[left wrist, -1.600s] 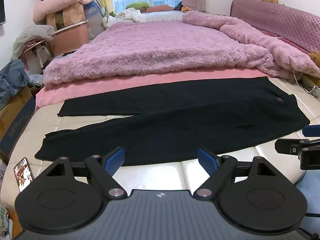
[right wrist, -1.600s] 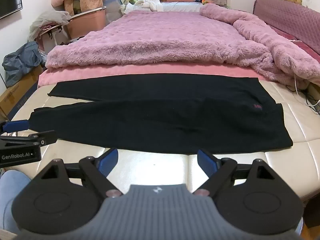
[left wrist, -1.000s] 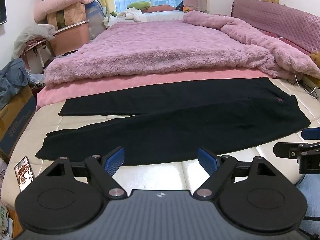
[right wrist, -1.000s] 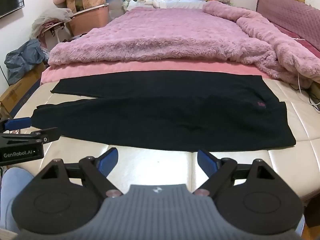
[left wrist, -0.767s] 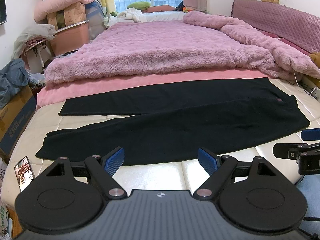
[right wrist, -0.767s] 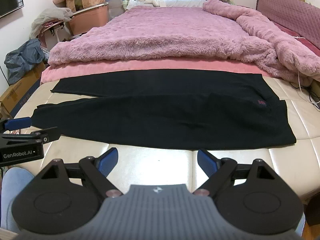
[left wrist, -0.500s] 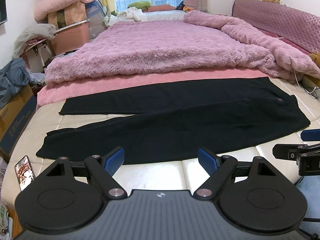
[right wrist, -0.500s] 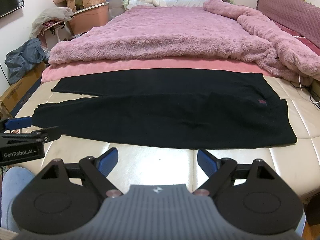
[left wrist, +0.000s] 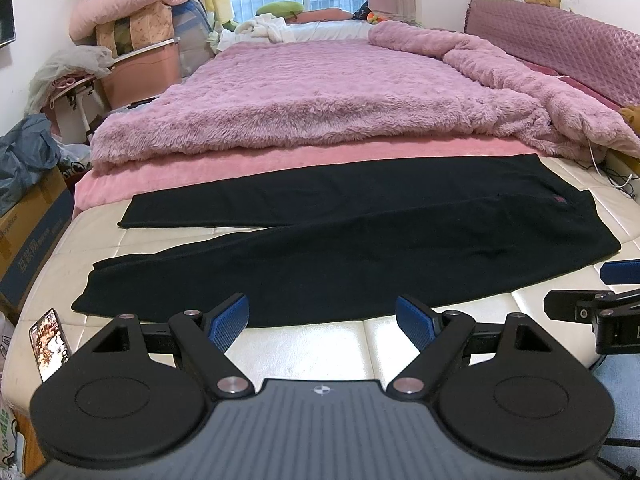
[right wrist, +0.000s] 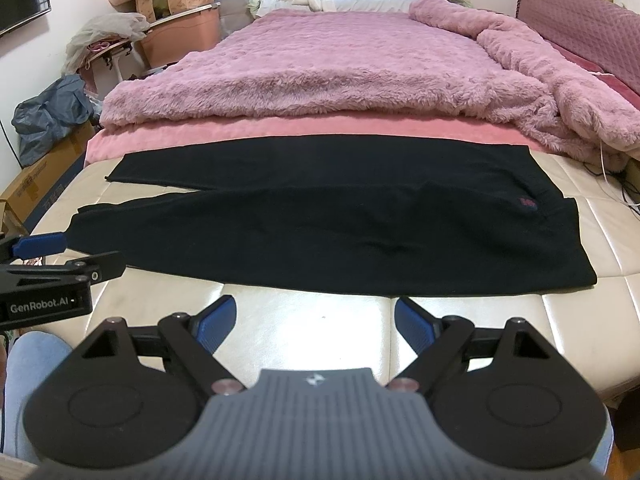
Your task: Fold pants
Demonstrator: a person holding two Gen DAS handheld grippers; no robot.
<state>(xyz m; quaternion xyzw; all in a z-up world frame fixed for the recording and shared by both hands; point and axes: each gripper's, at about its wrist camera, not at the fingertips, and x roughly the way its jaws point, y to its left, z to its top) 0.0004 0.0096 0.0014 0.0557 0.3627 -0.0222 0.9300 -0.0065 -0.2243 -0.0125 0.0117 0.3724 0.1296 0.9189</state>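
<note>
I see the black pants [left wrist: 320,248] lying flat along the front edge of the bed [left wrist: 320,344]. My left tongs [left wrist: 322,316] and right tongs [right wrist: 314,318] both stand apart, empty, just before them.

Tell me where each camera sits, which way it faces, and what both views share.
Left wrist: on the left tongs, open, facing across the bed at the black pants; right tongs at the right edge.
Right wrist: on the right tongs, open, facing the same pants; left tongs at the left edge, a light blue trouser knee below.
Shared: pants, pink blanket.
</note>
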